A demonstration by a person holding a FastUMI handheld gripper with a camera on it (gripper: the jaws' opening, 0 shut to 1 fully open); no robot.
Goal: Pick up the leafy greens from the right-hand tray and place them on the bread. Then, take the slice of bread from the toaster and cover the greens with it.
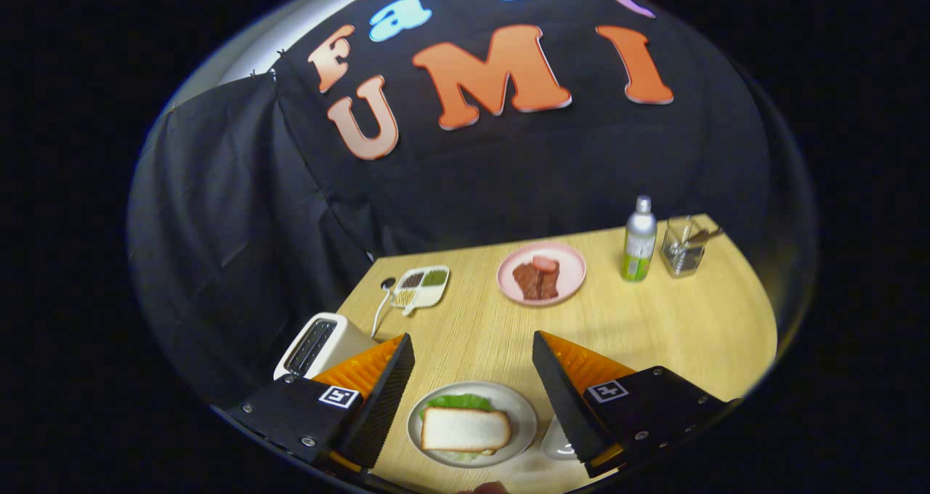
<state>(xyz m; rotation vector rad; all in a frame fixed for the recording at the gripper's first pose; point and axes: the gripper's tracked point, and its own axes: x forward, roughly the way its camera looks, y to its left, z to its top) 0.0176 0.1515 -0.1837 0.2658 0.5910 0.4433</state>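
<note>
hand-held gripper [472, 378] hangs above the near edge of the surface [654, 320], fingers spread wide and holding nothing; ribbed black pads [381, 399] face each other across the gap. judged: nothing left to carry, so the open stance reads as a release.

directly below, between the fingers: a pale round plate [519, 414] bearing the sandwich. top slice of bread [465, 428] lies flat over the leafy greens [459, 402], whose ruffled edge pokes out on the far side; a sliver of green also shows under the near edge. the lower slice is hidden beneath. the cover looks roughly square to the stack, so both steps appear done.

just right of the plate, partly behind the right finger: rim of a white tray [556, 439], presumably where the greens came from.

left, beside the left finger: white toaster [320, 345], slots dark, no bread seen standing in them; its cord [379, 312] runs toward the wall.

further out: a divided dish [421, 287] of small condiments, a pink plate [574, 272] with meat slices [538, 277], then a bottle [639, 240] and a clear container [683, 247] with utensils, well apart from the work area.
</note>
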